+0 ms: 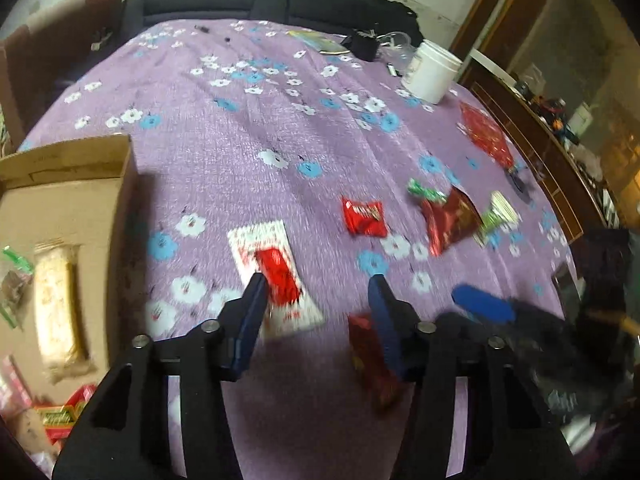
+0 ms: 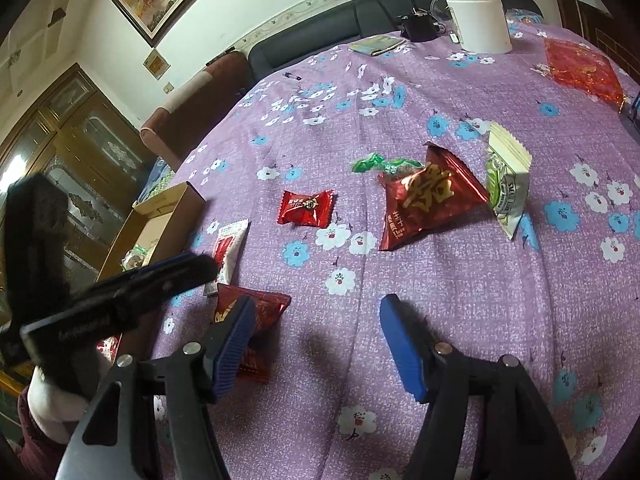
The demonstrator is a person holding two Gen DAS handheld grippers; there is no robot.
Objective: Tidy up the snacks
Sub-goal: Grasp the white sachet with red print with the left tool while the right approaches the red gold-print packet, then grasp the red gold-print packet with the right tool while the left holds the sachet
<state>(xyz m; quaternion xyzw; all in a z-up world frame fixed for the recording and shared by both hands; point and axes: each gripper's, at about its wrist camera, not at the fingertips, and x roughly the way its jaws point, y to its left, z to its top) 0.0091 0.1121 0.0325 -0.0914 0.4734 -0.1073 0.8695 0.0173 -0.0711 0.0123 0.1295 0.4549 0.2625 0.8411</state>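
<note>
I read the snacks as the things to sort, and the open cardboard box (image 1: 80,184) at the left edge of the table as where they go. It already holds a pale wrapped bar (image 1: 56,304), a green-ended candy and some red packets at its near end; that corner is too blurred for me to count.

Still loose on the purple floral cloth (image 2: 460,300), counted from the right wrist view:
- one white-and-red sachet (image 1: 276,276), nearest the box
- one small red candy (image 2: 306,208), mid-table
- one dark red packet (image 2: 256,312), close in front of me
- one large red pouch with gold lettering (image 2: 424,196)
- one green twist candy (image 2: 376,162), touching that pouch's far corner
- one green-and-white pack (image 2: 506,176), propped against the pouch's right side

Six loose. They lie scattered, so I judge most sorting is ahead.

My left gripper (image 1: 318,284) stands partly open, nothing clamped; its left finger overlaps the sachet, the right one the dark red packet, so which is the target I cannot tell. My right gripper (image 2: 318,308) is wider apart and empty, over bare cloth, its left finger just above the dark red packet.

Further out: one white tub (image 2: 478,18) and one red mesh bag (image 2: 580,68).
</note>
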